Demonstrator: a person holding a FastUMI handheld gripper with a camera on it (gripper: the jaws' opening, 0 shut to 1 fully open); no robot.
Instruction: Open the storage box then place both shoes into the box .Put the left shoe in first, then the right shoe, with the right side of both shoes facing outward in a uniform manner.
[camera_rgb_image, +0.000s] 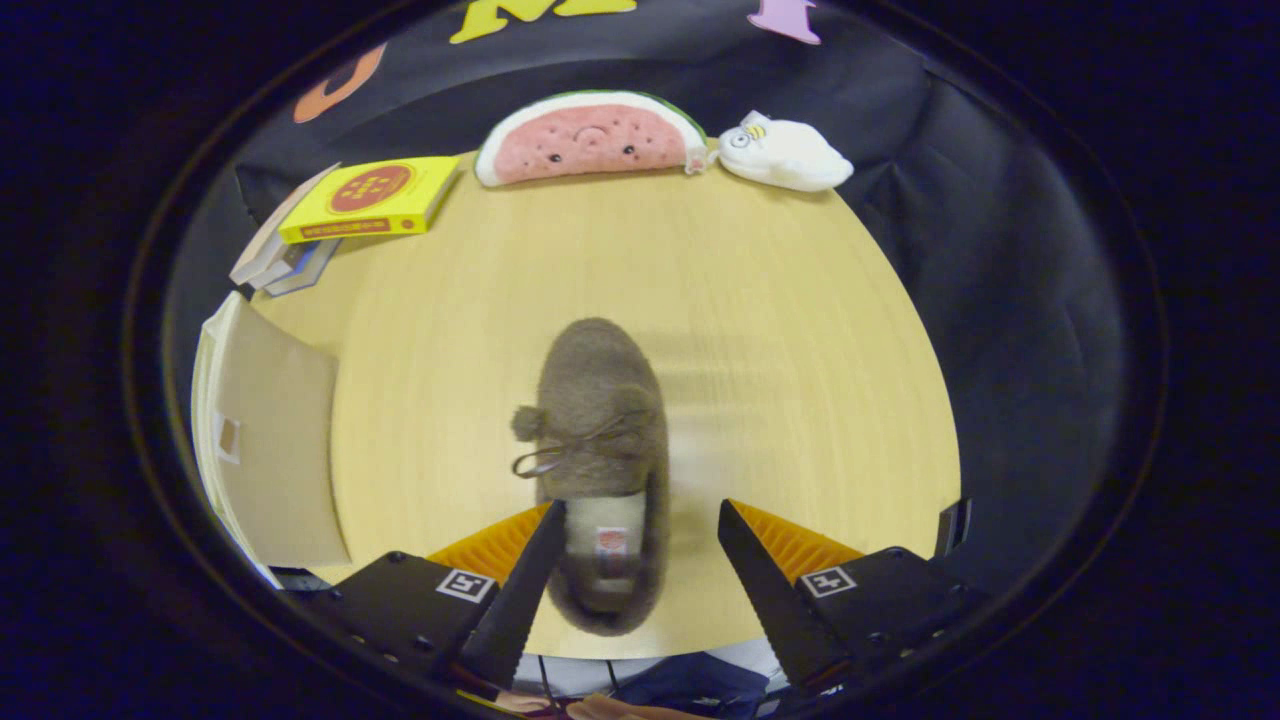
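Fuzzy brown shoe with a lace bow lies on the pale wood table, heel between the fingers of the open gripper, untouched.

The gripper is held above the work surface, angled downward and forward. Its two fingers are spread wide apart, tips well separated, with neither tip pressing on anything. The left finger tip lies just beside the near end of what sits between the fingers; whether it touches cannot be determined. The right finger stands clear, with open space along its inner edge. Both finger mounts carry a square marker tag. A small part of the person's hand shows beneath the gripper body.
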